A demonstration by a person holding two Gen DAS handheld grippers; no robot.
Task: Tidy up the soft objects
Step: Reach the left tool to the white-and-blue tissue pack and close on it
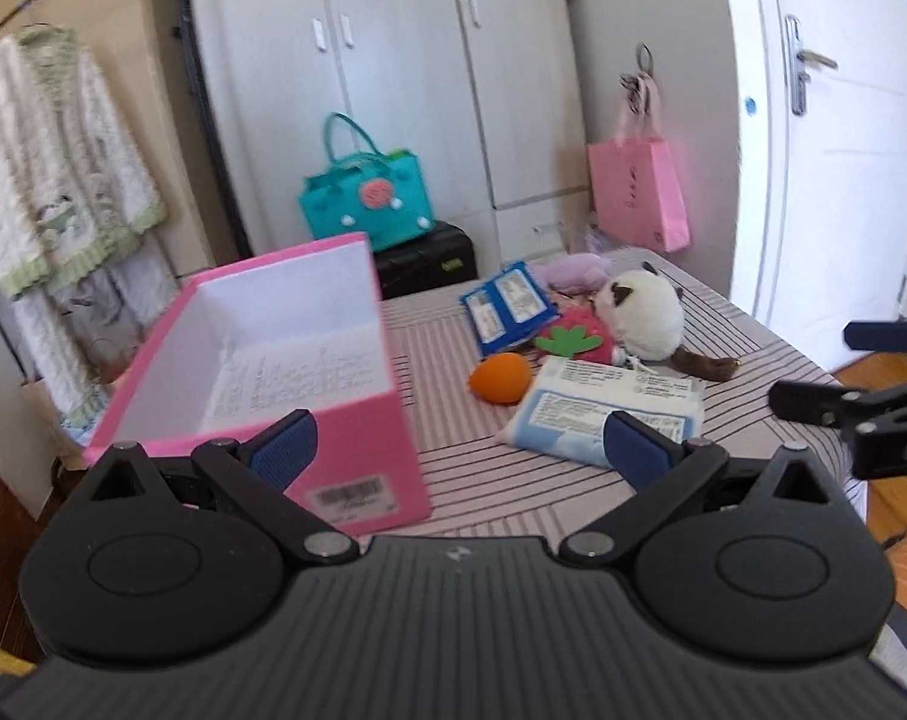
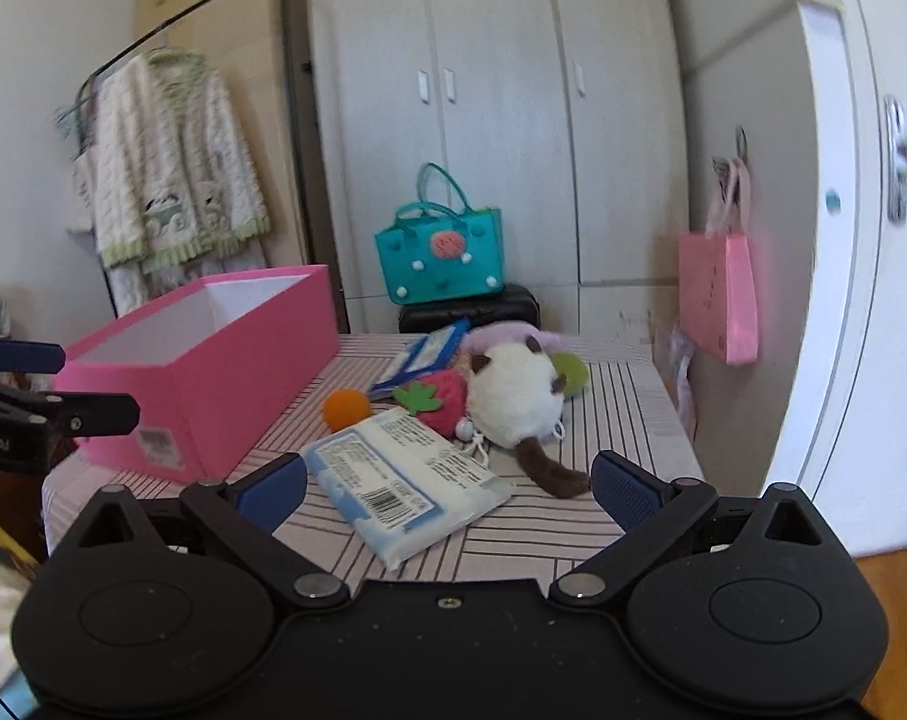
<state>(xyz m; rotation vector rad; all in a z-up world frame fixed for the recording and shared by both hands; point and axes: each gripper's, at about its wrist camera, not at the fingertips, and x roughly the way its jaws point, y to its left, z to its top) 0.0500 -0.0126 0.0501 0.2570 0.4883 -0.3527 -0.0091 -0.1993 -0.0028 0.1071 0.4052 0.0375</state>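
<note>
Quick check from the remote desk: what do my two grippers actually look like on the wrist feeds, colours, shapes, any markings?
Both match: the left gripper and right gripper have matte black bodies with two round housings, black linkage arms on silver pivot pins, and fingers faced with blue textured pads. The left body is ribbed with a small pale logo; the right is smoother, dusty, with a centre screw. No cables or sleeves show.

Left claw [image 1: 462, 447] and right claw [image 2: 447, 486], both wide apart, holding nothing.
</note>
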